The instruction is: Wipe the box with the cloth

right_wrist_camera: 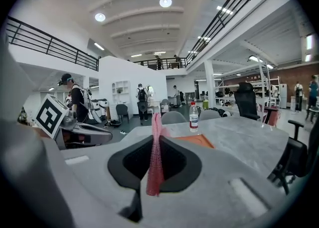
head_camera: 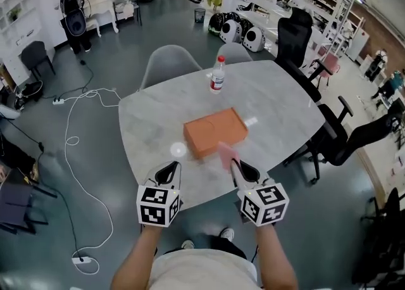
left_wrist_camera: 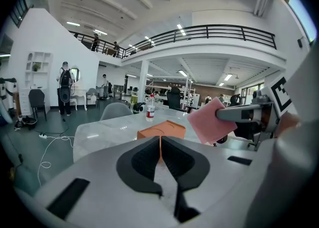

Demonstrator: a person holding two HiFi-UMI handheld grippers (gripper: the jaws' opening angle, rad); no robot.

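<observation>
An orange box [head_camera: 215, 132] lies flat in the middle of the marble table [head_camera: 278, 102]. A pink cloth [head_camera: 226, 154] hangs edge-up just short of the box's near right corner, with my right gripper [head_camera: 233, 163] shut on it. In the right gripper view the cloth [right_wrist_camera: 155, 157] stands pinched between the jaws, and the box [right_wrist_camera: 195, 141] shows just beyond. My left gripper [head_camera: 172, 167] hovers over the table's near edge, left of the box, jaws shut with nothing in them. From the left gripper view the box [left_wrist_camera: 162, 129] lies straight ahead and the cloth [left_wrist_camera: 212, 121] is to the right.
A water bottle with a red cap [head_camera: 217, 75] stands upright at the far side of the table. Grey chairs [head_camera: 168, 64] sit behind the table and black office chairs [head_camera: 345, 137] at its right. Cables [head_camera: 73, 137] run over the floor on the left.
</observation>
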